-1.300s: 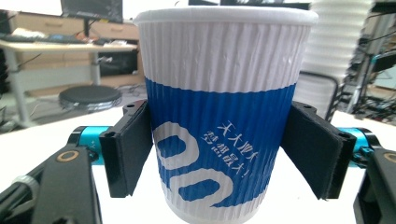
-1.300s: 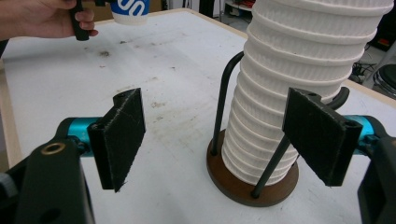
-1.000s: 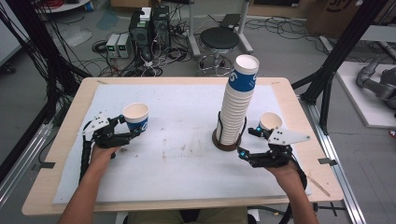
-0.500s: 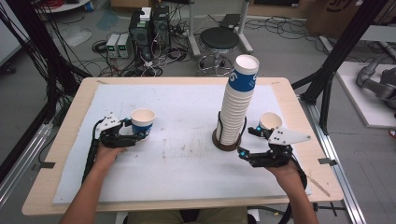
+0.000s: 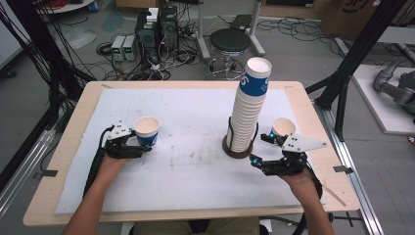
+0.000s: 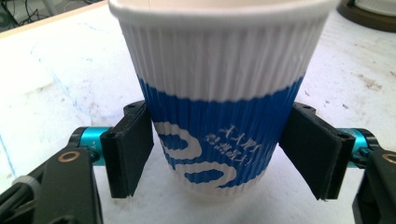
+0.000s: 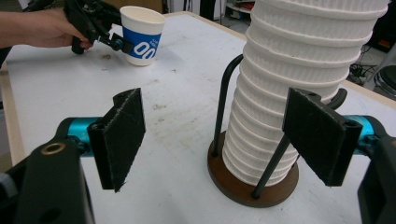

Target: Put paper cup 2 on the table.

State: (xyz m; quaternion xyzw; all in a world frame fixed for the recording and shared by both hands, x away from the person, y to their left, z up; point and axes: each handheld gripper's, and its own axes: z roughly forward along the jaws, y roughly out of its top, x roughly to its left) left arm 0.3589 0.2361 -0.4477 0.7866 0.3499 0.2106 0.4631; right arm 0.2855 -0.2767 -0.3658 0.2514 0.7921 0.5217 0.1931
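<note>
Rightward toward the cup stack [image 5: 248, 112] went the left gripper [image 5: 128, 144], jaws closing onto its blue-banded paper cup [image 5: 147, 132]; beside the stack, the right gripper [image 5: 274, 152] gaped empty.

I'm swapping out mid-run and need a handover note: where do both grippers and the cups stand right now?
Left gripper: shut on a blue-and-white paper cup, upright on the table, left side.
Right gripper: open, empty, aimed at the cup stack in its wire holder.
A second single cup stands just beyond the right gripper.
Done: two cups stand apart from the stack.
Left: probably release the left cup, then handle the rest of the stack.
</note>
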